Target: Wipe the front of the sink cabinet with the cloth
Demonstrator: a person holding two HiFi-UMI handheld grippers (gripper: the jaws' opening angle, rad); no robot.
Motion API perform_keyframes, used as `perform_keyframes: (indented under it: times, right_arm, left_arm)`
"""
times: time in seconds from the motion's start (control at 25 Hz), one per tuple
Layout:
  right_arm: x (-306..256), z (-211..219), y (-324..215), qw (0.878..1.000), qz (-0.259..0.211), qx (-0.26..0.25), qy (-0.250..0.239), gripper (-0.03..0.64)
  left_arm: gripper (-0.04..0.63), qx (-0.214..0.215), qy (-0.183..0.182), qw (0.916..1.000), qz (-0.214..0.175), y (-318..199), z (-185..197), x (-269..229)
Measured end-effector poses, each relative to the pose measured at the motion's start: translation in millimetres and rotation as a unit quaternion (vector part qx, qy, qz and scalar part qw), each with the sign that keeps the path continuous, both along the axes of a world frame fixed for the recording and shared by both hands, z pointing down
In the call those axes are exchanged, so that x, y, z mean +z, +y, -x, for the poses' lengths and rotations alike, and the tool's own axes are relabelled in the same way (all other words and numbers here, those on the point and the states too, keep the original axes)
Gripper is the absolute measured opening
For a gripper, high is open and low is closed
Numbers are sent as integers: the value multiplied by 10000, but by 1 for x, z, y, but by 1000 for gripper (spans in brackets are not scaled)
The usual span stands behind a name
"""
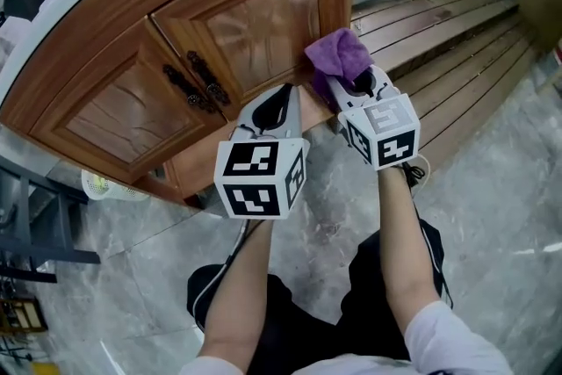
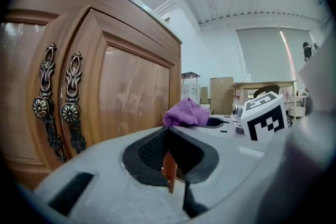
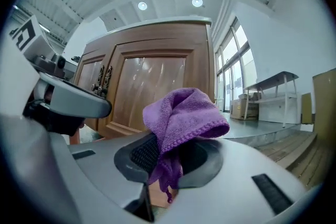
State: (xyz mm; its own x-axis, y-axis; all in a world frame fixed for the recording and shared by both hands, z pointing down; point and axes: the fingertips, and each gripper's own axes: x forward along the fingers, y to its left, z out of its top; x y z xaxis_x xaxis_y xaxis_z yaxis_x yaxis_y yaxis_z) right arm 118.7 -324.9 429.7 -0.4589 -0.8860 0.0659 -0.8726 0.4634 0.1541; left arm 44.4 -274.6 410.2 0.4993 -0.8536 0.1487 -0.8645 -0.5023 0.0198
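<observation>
Pinching the purple cloth (image 1: 338, 55) tight in the right gripper (image 1: 342, 90), right by the sink cabinet (image 1: 132, 114) door's bottom corner. Left gripper (image 1: 283, 97) is closed on nothing, just beside it.

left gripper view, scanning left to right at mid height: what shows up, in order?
Pair of ornate dark metal door handles → brown wooden cabinet door panel → purple terry cloth → black-and-white marker cube.
</observation>
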Motion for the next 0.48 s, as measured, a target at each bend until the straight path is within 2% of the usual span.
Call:
perform_keyframes:
  times: [0.24, 0.48]
  right_arm:
    - [-7, -18, 9, 9997, -35, 249, 34, 72]
    - [-18, 4, 27, 9998, -88, 46, -178, 72]
  left_arm:
    - [5, 206, 40, 9998, -21, 0, -10, 3]
    - [5, 138, 186, 9997, -63, 1, 4, -2]
